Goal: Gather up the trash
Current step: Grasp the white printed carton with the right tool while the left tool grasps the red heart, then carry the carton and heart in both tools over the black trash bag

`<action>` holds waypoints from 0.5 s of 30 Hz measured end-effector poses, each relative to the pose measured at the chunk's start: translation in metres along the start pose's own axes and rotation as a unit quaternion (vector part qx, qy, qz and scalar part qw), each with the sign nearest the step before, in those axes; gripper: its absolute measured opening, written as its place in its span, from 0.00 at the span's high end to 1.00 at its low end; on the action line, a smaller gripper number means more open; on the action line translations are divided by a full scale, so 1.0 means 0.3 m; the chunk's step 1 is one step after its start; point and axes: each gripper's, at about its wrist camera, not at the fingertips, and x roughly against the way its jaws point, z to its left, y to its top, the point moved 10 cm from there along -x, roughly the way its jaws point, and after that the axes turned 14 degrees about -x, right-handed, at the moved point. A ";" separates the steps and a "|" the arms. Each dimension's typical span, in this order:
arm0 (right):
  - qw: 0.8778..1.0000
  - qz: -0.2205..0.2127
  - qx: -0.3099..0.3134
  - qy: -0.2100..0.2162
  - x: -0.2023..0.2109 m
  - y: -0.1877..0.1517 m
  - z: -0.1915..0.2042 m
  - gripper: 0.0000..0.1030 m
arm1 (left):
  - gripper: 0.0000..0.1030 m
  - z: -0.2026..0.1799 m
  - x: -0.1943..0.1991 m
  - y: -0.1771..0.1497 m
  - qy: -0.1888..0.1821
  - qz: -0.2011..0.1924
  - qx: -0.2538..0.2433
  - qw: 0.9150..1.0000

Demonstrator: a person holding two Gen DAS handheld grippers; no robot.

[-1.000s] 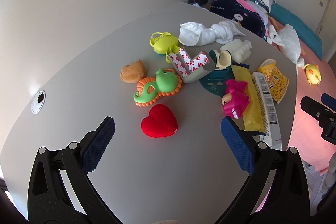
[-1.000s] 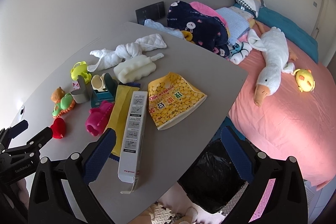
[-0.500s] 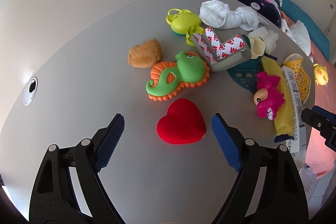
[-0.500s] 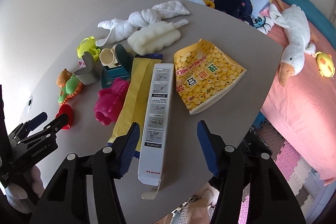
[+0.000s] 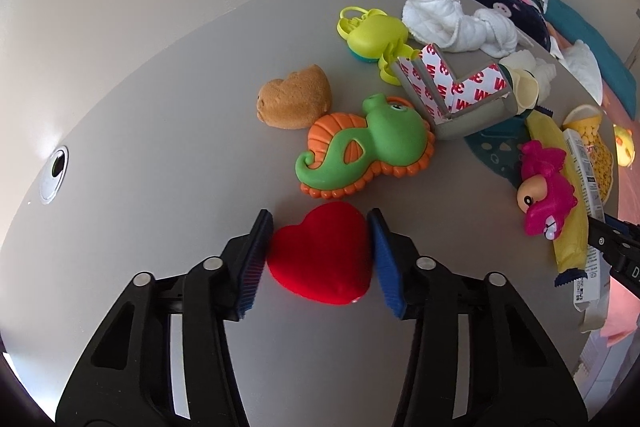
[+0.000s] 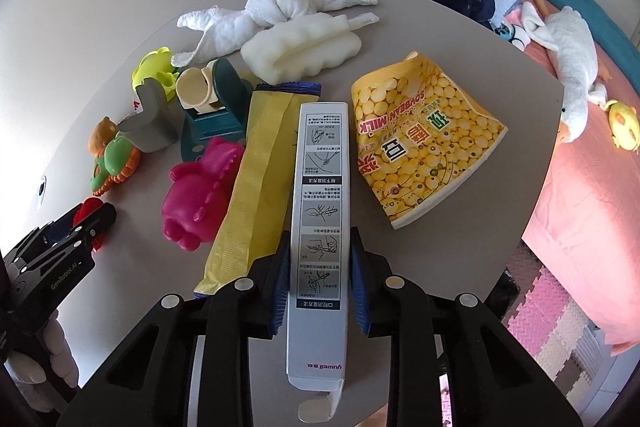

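— Grey round tabletop (image 5: 168,131), cluttered. Where's the left gripper (image 5: 320,227)?
— Low centre, jaws just closed against a red plush heart (image 5: 320,261).
— And the right gripper (image 6: 319,243)?
— Also just closed, pads clamping a long white cardboard box (image 6: 320,195), bottom centre.

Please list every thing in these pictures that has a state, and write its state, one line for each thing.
left gripper: jaws just closing, pads against the red heart
red heart: flat on the table, gripped
right gripper: jaws just closing, pads against the white box
white box: lying flat, end flap open
yellow wrapper: flat, empty-looking
soybean milk cup: crushed flat, on its side
white cloth: twisted
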 end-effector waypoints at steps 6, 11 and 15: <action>1.000 -0.015 -0.009 0.024 0.065 0.006 -0.003 0.73 | 0.54 0.002 0.059 -0.012 0.001 -0.007 -0.003 1.000; 0.998 -0.031 -0.016 0.047 0.142 0.020 -0.008 0.73 | 0.54 -0.022 0.148 -0.011 0.000 -0.024 -0.006 1.000; 0.997 -0.045 -0.014 0.058 0.198 0.035 -0.024 0.73 | 0.54 -0.076 0.205 0.025 -0.003 -0.040 -0.010 0.999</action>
